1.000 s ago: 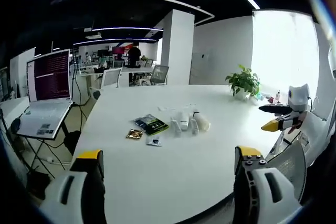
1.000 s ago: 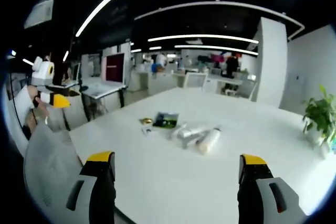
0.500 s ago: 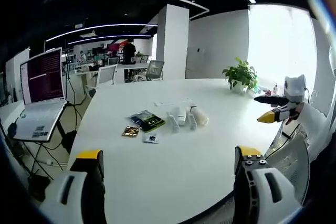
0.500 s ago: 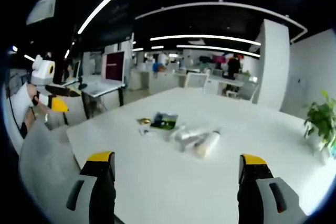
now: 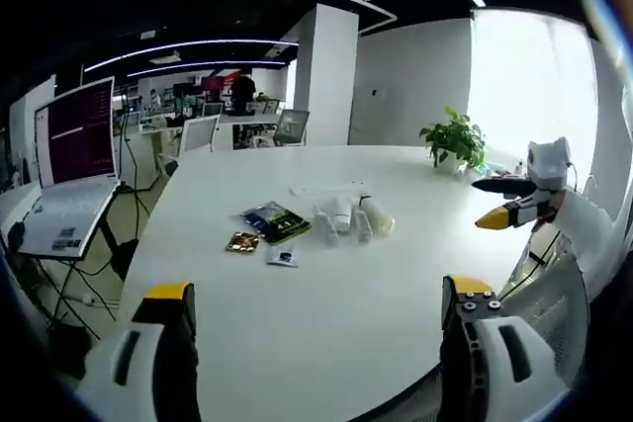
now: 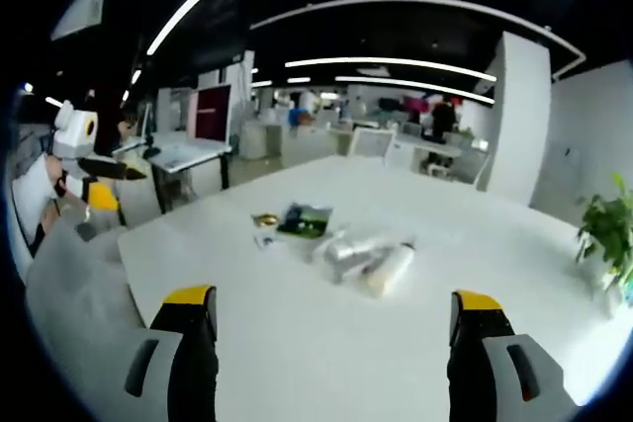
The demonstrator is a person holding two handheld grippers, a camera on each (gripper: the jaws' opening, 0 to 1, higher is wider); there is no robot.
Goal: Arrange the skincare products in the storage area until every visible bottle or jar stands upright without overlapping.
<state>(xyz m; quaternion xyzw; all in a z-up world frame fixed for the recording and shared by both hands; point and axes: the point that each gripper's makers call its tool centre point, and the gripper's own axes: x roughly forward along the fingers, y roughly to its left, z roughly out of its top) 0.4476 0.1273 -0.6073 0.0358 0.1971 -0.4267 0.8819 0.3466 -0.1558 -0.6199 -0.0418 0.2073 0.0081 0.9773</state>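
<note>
Fingers of the left gripper [image 5: 315,308] stand wide apart with nothing between them, low in the left gripper view. The white bottles [image 5: 353,218] lie on their sides in a small bunch on the white table [image 5: 326,333], up at about 12 o'clock from these fingers and well apart from them. Their long sides point mostly away from the gripper. Just beside them, toward 10 o'clock, lie a dark packet [image 5: 279,223], a small gold packet [image 5: 241,242] and a tiny sachet [image 5: 282,257]. The right gripper [image 5: 499,203] hangs in the air at 3 o'clock, off the table's edge.

In the right gripper view, the right gripper [image 6: 334,315] is also wide open and holds nothing. The bottles [image 6: 368,259] lie at 12 o'clock, and the biggest white one [image 6: 388,268] slants toward 1 o'clock. The left gripper [image 6: 97,180] hangs far off at 9 o'clock.

No bottle stands up yet. I think the right gripper looks a bit nearer to the bunch, so it may reach straight ahead first.
</note>
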